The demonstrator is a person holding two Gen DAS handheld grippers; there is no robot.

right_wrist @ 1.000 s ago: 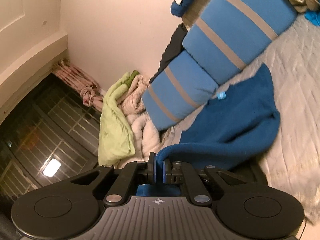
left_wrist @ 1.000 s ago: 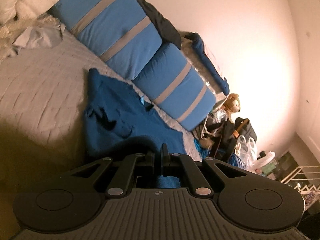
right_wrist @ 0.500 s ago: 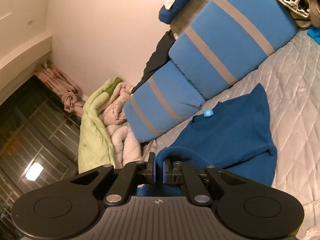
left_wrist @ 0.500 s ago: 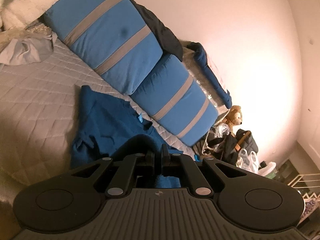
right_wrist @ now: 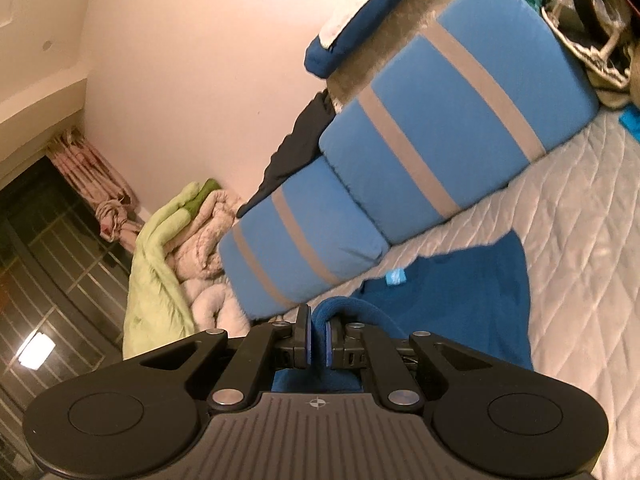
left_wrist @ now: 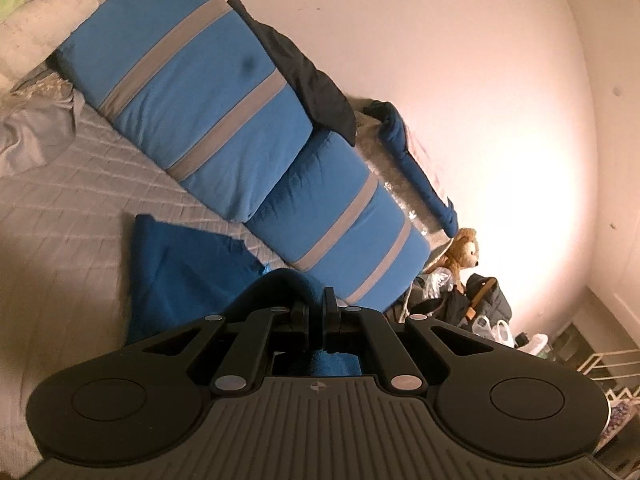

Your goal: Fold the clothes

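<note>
A dark blue sweater (left_wrist: 188, 264) lies spread on the quilted grey bed (left_wrist: 60, 208), its collar label toward the pillows. My left gripper (left_wrist: 316, 312) is shut on a fold of the sweater's near edge, which bulges up over the fingers. In the right wrist view the same sweater (right_wrist: 460, 292) shows its light blue label (right_wrist: 395, 277). My right gripper (right_wrist: 316, 332) is shut on another bunched part of its near edge. Both grippers hold the fabric lifted off the bed.
Two blue pillows with grey stripes (left_wrist: 208, 112) (right_wrist: 440, 128) lean along the wall behind the sweater. A dark garment (left_wrist: 304, 80) drapes over them. Crumpled grey cloth (left_wrist: 32, 132) and a green and white duvet (right_wrist: 168, 248) lie at one end, a teddy bear (left_wrist: 464, 252) and bags at the other.
Both grippers have carried the sweater's near edge toward the pillows, so less of it lies flat in front. The pillows appear closer and larger in both views.
</note>
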